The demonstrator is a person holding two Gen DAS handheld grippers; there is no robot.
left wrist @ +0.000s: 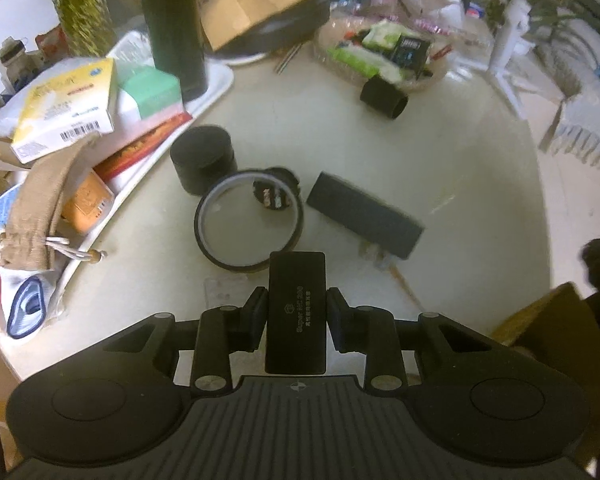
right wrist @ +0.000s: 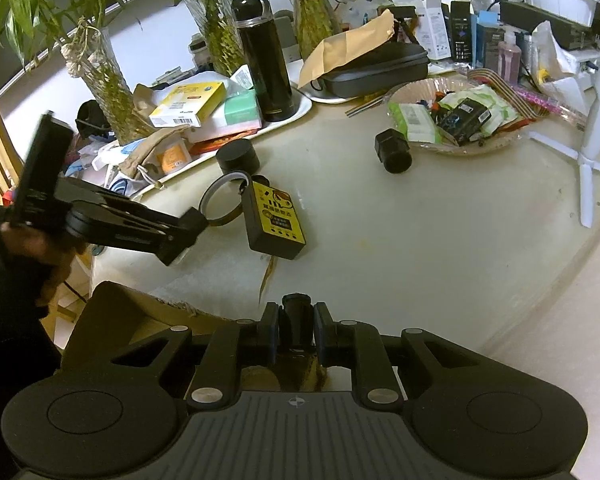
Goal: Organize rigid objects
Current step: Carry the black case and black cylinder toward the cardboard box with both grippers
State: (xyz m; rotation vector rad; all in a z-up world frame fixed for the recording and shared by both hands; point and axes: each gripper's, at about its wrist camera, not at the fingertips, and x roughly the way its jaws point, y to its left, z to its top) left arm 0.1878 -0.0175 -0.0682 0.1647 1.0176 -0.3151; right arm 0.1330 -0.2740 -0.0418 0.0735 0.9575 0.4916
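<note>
Left gripper [left wrist: 297,316]: jaws clamped on a flat black rectangular device [left wrist: 296,312] that stands upright between the pads, pale lettering on its face; the device is clear of the table [left wrist: 440,152].
Right gripper [right wrist: 296,330]: jaws narrow, closed on a small dark cylinder [right wrist: 297,320] whose end points forward.
Tape roll [left wrist: 248,220]: lies flat on the table just ahead of the left gripper's fingertips; a small dark part [left wrist: 274,194] sits inside its far rim.
Round black tin [left wrist: 203,158]: ahead and left of the left gripper, touching the tape roll's far side.
Black and yellow box [right wrist: 274,222]: ahead of the right gripper, flat on the table, beside the tape roll.
Tray [left wrist: 216,92]: far left of the left gripper; holds a tall black flask [left wrist: 174,28], a yellow carton [left wrist: 66,112], a green and pink box [left wrist: 152,94] and a beige drawstring pouch [left wrist: 46,204].
Clear dish [right wrist: 452,148]: far ahead and right of the right gripper; holds green packets and a black packet.
Black tube [right wrist: 392,151]: on its side, just before the dish.
Person's hand [right wrist: 44,256]: at the left of the right wrist view, gripping the left gripper's handle, which slants down toward the table.
</note>
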